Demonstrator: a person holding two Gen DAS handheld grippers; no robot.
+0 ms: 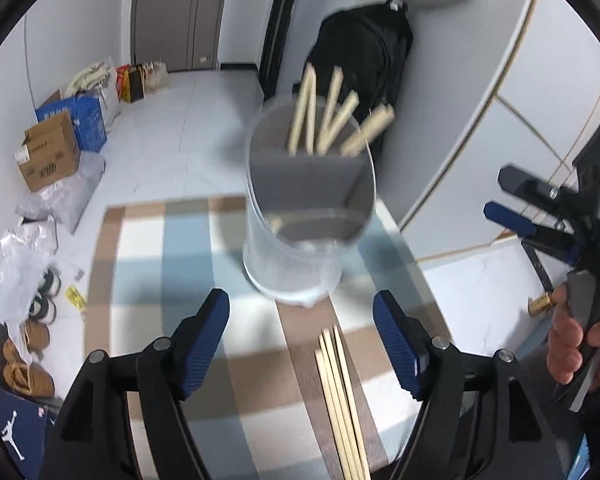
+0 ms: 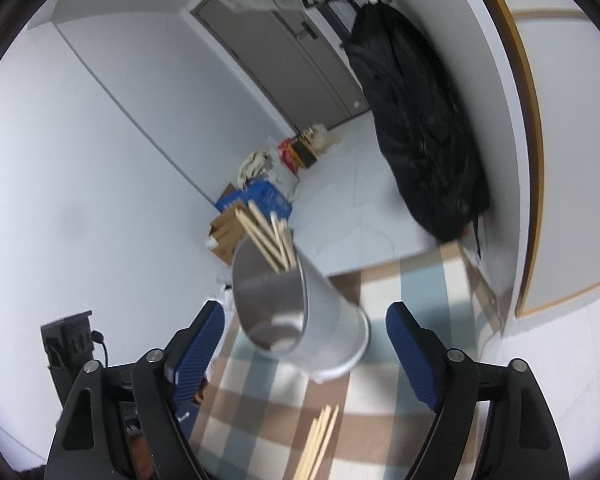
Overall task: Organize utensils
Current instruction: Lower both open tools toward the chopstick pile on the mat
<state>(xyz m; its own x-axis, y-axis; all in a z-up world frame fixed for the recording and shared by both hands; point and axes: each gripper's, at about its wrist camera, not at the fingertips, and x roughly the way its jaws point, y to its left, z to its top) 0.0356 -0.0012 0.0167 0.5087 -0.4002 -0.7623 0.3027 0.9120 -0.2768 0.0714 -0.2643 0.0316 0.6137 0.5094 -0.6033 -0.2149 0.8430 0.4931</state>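
Note:
A translucent round utensil holder (image 1: 308, 216) with a grey divider stands on the checked tablecloth (image 1: 172, 248); several wooden chopsticks (image 1: 332, 120) stand in its far compartment. It also shows in the right wrist view (image 2: 296, 316) with its chopsticks (image 2: 268, 236). A bundle of loose chopsticks (image 1: 340, 396) lies on the cloth in front of it, also in the right wrist view (image 2: 320, 444). My left gripper (image 1: 300, 344) is open and empty above the loose bundle. My right gripper (image 2: 304, 356) is open and empty, and it shows at the right of the left wrist view (image 1: 512, 204).
A black bag (image 1: 364, 56) hangs on the wall behind the table. Cardboard boxes (image 1: 52, 152), plastic bags and shoes (image 1: 28, 356) lie on the floor at the left. The table's far edge runs just behind the holder.

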